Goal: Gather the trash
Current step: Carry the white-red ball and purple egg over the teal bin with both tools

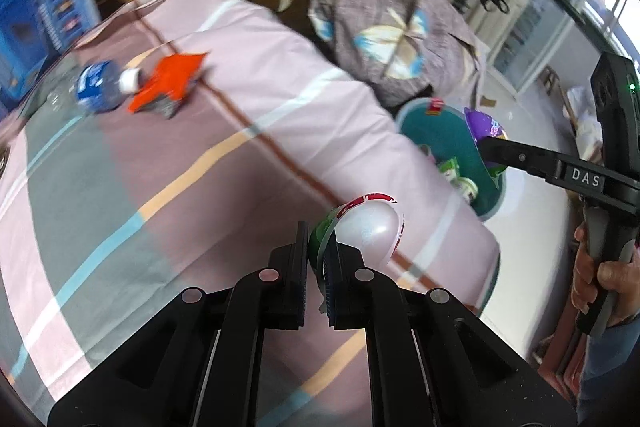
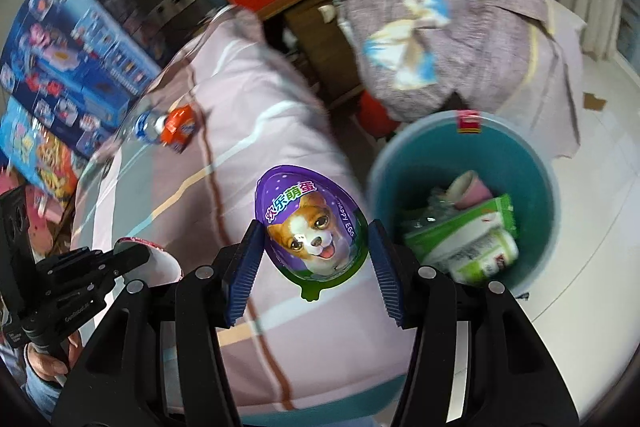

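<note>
pink striped bedding (image 1: 248, 75) is covering the bed and filling most of both views, with a crumpled grey patterned quilt (image 1: 404, 39) lying heaped beyond its far edge. a teal bucket (image 2: 536, 163) is standing on the pale floor just beside the bed, already holding a pink cup, a green-and-white packet and other wrappers. blue toy boxes (image 2: 76, 39) are leaning at the bed's far left. the right gripper (image 2: 316, 251) is hanging over the bed edge next to the bucket, its blue-padded fingers (image 2: 246, 263) set fairly wide and flanking a purple egg-shaped pack (image 2: 310, 227) printed with a puppy; the left wrist view is showing that pack pinched at the gripper's tip, above the bucket rim, while in the right wrist view whether the pads are touching it cannot be told. the left gripper (image 1: 316, 259) is hovering above the bed's near corner, its jaws drawn narrow and pinching the rim of a white plastic egg half (image 1: 372, 231) with a red and green edge. farther up the bedding, a clear bottle with a blue label (image 1: 98, 87) is lying on its side, its white cap touching an orange wrapper (image 1: 170, 83).
</note>
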A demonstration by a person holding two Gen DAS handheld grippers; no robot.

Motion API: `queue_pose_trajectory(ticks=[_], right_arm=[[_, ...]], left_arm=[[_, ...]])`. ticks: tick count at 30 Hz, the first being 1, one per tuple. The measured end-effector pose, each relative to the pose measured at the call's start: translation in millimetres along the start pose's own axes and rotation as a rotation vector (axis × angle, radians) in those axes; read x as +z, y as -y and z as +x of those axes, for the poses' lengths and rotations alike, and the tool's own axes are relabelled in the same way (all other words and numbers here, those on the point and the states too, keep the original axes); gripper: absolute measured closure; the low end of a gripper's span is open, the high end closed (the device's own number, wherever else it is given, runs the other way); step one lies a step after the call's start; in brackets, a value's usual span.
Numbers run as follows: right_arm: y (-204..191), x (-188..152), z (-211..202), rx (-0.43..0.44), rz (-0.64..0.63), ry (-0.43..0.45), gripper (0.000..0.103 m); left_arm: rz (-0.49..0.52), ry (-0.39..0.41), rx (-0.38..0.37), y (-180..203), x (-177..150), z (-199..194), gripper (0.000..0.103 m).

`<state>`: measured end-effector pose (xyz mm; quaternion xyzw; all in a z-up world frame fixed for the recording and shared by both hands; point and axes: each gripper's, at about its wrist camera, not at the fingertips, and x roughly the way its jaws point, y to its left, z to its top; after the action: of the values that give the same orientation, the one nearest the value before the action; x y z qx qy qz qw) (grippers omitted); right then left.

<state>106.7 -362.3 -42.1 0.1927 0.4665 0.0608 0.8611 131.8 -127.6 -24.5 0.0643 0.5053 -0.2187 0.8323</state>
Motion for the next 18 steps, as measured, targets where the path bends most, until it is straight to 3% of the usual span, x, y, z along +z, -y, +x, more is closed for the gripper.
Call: queue_pose_trajectory(ticks=[9,18], right_arm=[[73,0,-25,-0.049,0.126,0.054,0.052],[124,-8,-17,-0.063,0.217,0.025,0.052]], left_arm=[[0.131,-0.027,-0.041,70,29,27,0.095],[0.233,-0.101,-0.08,133,49,70,0.095]])
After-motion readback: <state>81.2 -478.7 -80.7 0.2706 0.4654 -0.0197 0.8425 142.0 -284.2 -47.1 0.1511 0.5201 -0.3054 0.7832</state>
